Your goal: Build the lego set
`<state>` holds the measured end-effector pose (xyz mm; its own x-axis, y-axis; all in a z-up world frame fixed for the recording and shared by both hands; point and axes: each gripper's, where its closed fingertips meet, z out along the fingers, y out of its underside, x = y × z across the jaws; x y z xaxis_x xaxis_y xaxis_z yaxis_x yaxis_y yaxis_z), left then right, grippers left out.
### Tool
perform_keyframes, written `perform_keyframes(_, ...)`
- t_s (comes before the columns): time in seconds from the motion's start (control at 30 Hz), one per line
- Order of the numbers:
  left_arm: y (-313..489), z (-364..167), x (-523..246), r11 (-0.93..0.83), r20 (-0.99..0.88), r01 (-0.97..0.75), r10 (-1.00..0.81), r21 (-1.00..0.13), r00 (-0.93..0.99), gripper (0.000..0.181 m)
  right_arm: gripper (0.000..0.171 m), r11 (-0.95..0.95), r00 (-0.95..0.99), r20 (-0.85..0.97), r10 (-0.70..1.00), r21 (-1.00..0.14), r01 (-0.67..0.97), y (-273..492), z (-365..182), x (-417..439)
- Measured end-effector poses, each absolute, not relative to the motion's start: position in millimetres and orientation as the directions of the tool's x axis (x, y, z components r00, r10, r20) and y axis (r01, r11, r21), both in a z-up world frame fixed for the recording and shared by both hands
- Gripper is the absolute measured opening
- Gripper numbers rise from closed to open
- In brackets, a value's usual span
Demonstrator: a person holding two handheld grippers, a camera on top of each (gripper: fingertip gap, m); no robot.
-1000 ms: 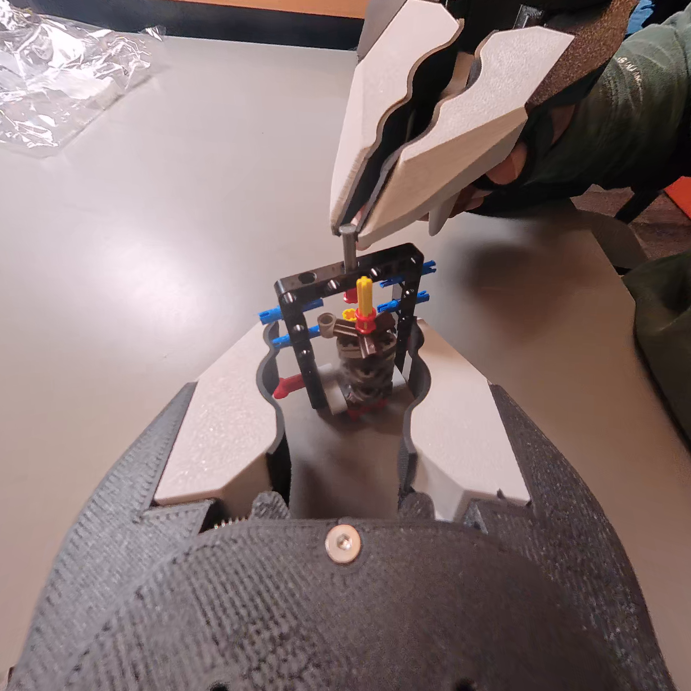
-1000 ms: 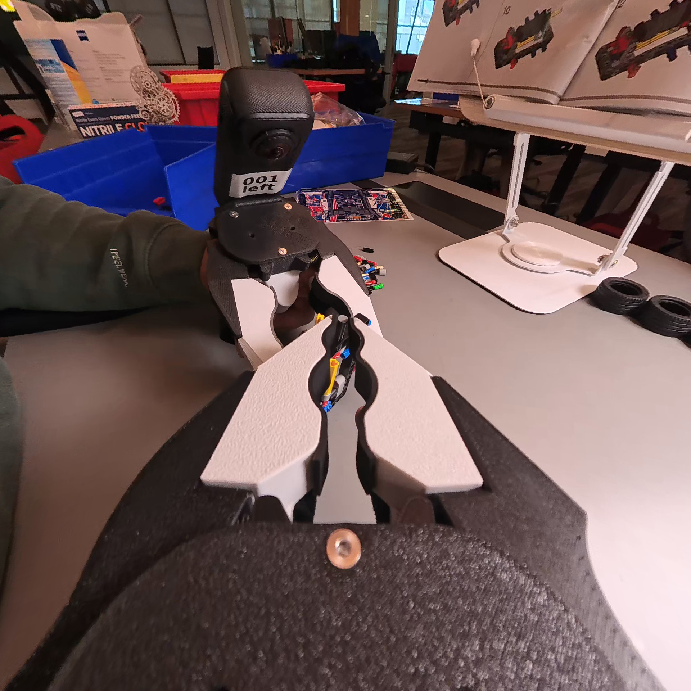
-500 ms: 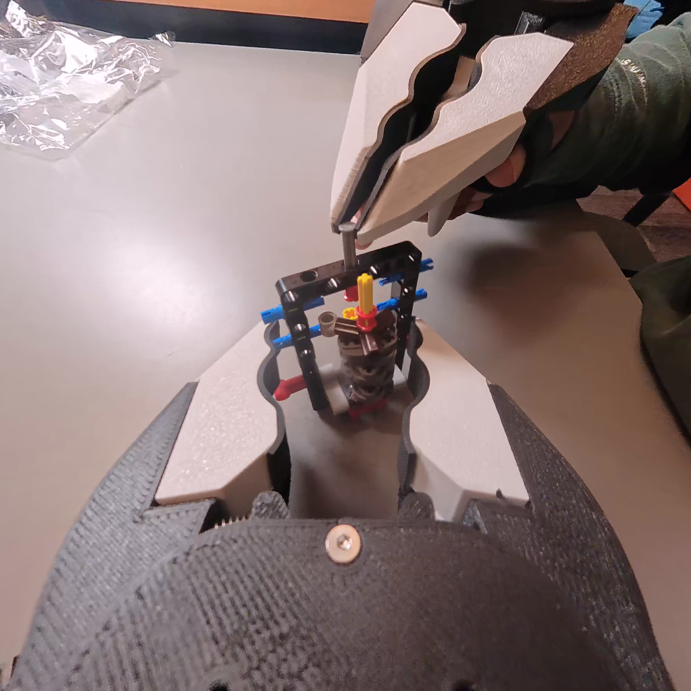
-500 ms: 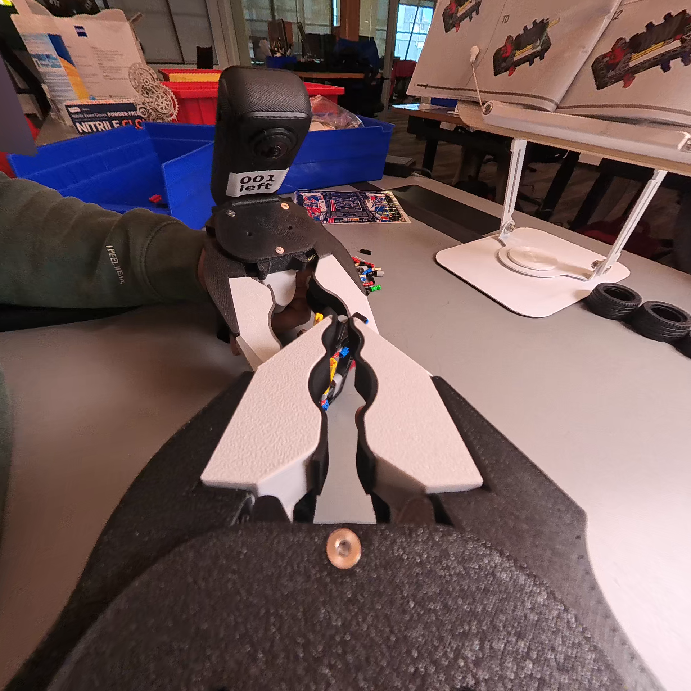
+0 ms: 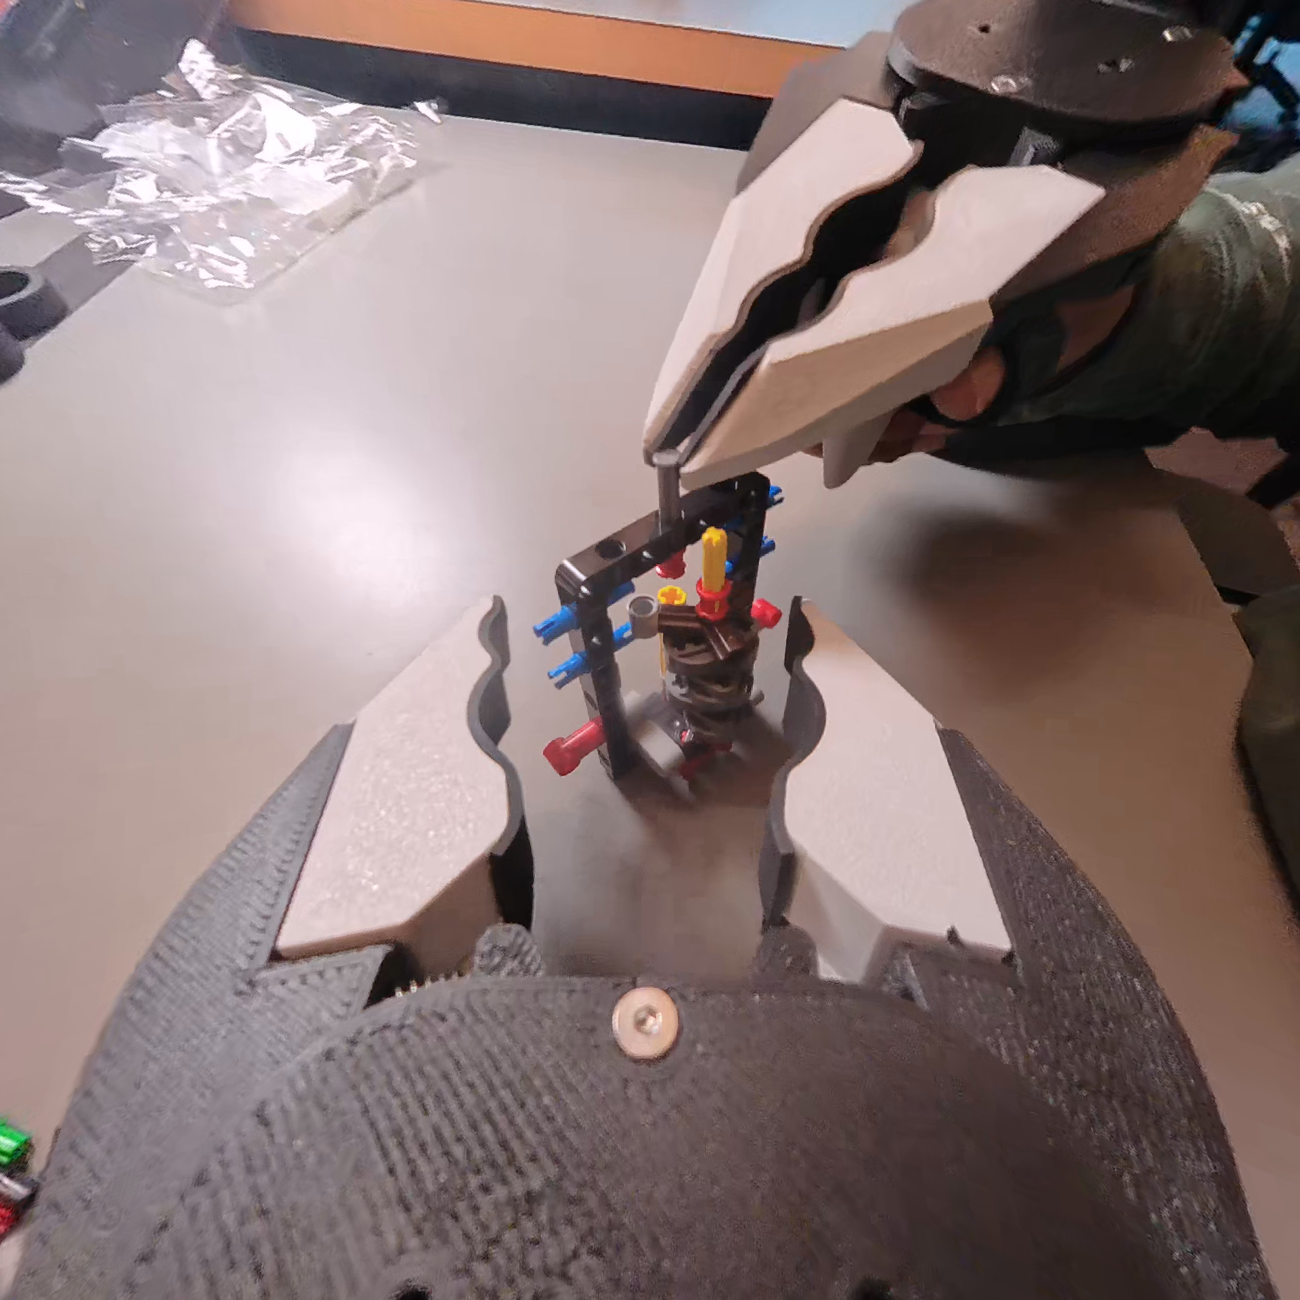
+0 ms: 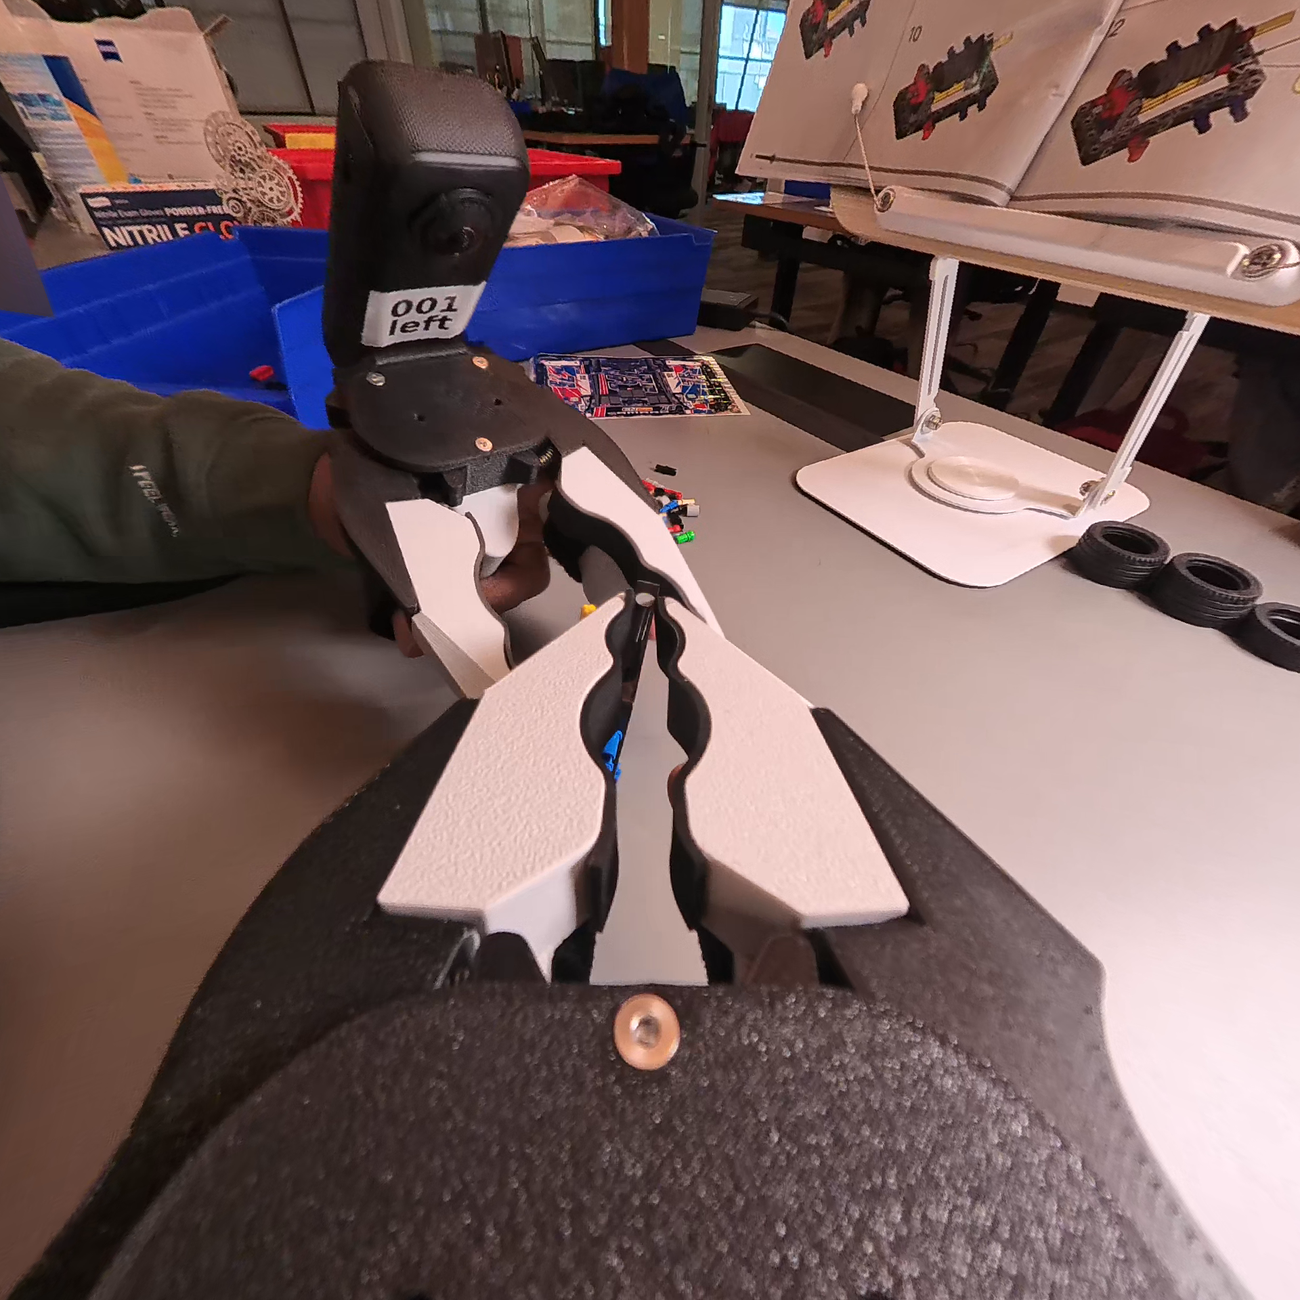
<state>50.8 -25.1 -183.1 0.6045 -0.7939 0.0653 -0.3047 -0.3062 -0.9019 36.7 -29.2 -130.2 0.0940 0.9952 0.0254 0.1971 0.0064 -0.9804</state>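
Grey table (image 5: 295, 436) carries everything. Crumpled clear plastic (image 5: 211, 176) lies near its far left corner in the left wrist view. Left gripper (image 5: 647, 633) stands wide, its fingers apart from the upright black lego frame (image 5: 605, 633) between them at mid-table. Right gripper (image 5: 665, 454) comes down from the upper right, pinched on a grey axle (image 5: 666, 492) set in the frame's top beam. Tyres (image 6: 1196, 584) sit by the right edge.
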Motion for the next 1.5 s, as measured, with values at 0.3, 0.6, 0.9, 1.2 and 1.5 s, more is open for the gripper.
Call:
perform_keyframes(0.3,-20,-207,60,-0.402,0.066,-0.338,-0.72,-0.851,0.691,0.071,0.003,0.01,0.115,0.033,0.993,-0.981,0.194,-29,-130,35)
perform_keyframes(0.6,-27,-200,48,-0.375,0.095,-0.364,-0.796,-0.853,0.598,0.042,0.003,-0.012,0.153,0.017,0.988,-0.982,0.187,-17,-127,44)
perform_keyframes(0.9,-29,-199,44,-0.36,0.113,-0.351,-0.819,-0.864,0.562,0.04,0.003,-0.036,0.152,-0.008,0.988,-0.982,0.187,-16,-129,44)
perform_keyframes(1.2,-24,-188,23,-0.355,0.121,-0.314,-0.809,-0.88,0.575,0.052,0.0,-0.108,0.212,-0.065,0.975,-0.974,0.198,-2,-131,45)
perform_keyframes(1.5,-32,-190,27,-0.314,0.109,-0.334,-0.852,-0.889,0.512,0.037,0.009,0.002,0.056,0.019,0.998,-0.959,0.283,-9,-129,36)
